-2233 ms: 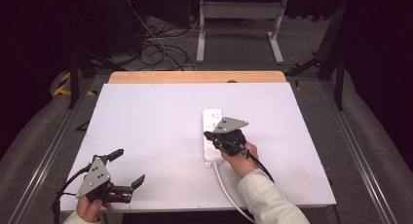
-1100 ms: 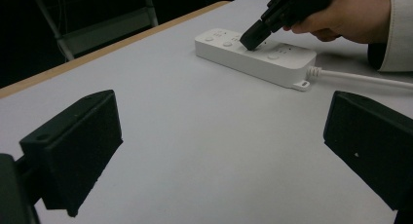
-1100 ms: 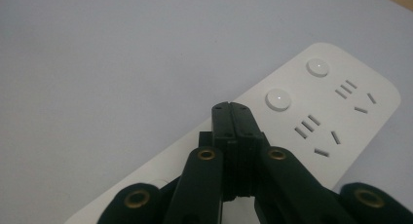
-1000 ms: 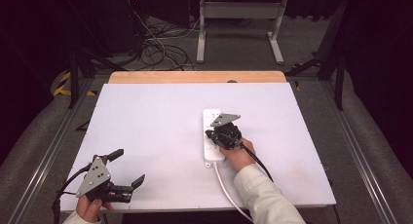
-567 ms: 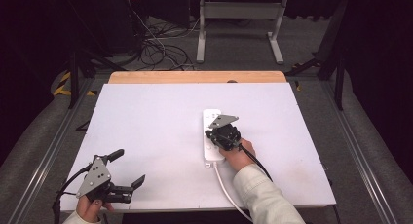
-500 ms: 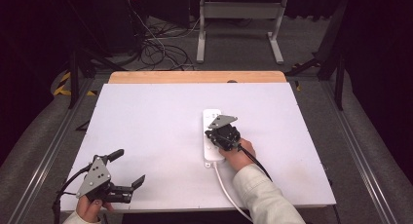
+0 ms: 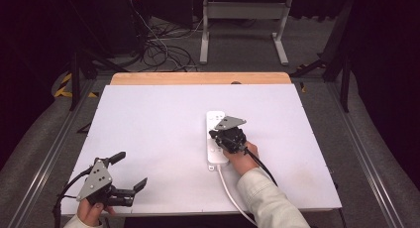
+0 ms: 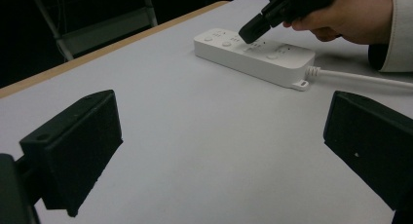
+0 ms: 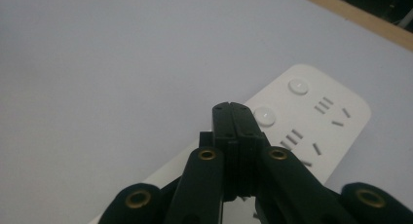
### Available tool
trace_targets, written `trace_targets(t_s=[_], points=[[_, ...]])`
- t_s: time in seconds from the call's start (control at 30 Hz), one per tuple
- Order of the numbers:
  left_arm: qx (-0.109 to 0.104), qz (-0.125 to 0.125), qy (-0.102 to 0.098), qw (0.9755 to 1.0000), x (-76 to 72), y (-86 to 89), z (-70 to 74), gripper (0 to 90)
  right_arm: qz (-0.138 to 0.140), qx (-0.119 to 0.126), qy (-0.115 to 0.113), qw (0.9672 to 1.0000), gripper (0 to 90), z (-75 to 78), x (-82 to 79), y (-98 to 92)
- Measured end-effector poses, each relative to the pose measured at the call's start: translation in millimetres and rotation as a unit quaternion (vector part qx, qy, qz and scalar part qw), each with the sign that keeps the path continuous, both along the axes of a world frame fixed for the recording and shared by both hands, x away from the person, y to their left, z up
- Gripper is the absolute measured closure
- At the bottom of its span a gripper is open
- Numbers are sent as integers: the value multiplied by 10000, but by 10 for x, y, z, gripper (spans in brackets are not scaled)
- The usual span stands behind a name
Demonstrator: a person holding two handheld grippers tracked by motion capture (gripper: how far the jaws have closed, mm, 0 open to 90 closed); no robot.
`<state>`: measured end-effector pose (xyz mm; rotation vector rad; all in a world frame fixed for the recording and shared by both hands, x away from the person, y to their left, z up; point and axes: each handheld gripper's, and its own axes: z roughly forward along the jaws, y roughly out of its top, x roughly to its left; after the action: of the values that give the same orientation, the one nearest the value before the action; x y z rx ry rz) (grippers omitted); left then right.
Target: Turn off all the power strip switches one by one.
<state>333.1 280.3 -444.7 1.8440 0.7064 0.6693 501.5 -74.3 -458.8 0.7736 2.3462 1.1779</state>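
A white power strip (image 7: 216, 120) (image 8: 253, 56) (image 9: 316, 112) lies flat near the middle of the white table, and its white cable (image 7: 230, 193) (image 8: 360, 78) runs back toward the front edge. My right gripper (image 7: 214, 135) (image 9: 233, 109) is shut with nothing between its jaws. It points down at the strip's top face beside a round button (image 9: 265, 116). I cannot tell whether the tips touch. The left gripper view shows that right gripper (image 8: 251, 34) tilted over the strip. My left gripper (image 7: 131, 169) (image 8: 219, 136) stands open and empty above the table's front-left corner.
The white tabletop (image 7: 148, 124) has a wooden strip (image 7: 198, 78) along its far edge. Beyond it are cables on the floor (image 7: 163, 49) and a metal frame (image 7: 242, 12). Grey rails (image 7: 49, 153) run along both sides of the table.
Since the earliest frame my right gripper has edged slightly farther along the strip, then held still. The left gripper has not moved.
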Motion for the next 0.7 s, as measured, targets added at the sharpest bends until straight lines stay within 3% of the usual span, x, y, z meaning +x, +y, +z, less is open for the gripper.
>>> trace_targets(t_s=[0.1,0.27,0.43,0.57,0.7], points=[[-7,-13,4,10000,-5,-5,-2,9,-5,149,-63,9999,900,61,33,-45],[13,-4,-12,10000,-6,-9,0,9,79,250,32,9997,900,199,98,-81],[10,-7,-6,10000,-2,-6,-2,9,135,114,-2,9998,900,290,147,-40],[3,-12,-2,10000,0,-5,-3,10,119,142,44,9998,900,361,218,-12],[9,-16,5,10000,-3,-2,-1,10,16,-64,95,9999,900,321,294,30]])
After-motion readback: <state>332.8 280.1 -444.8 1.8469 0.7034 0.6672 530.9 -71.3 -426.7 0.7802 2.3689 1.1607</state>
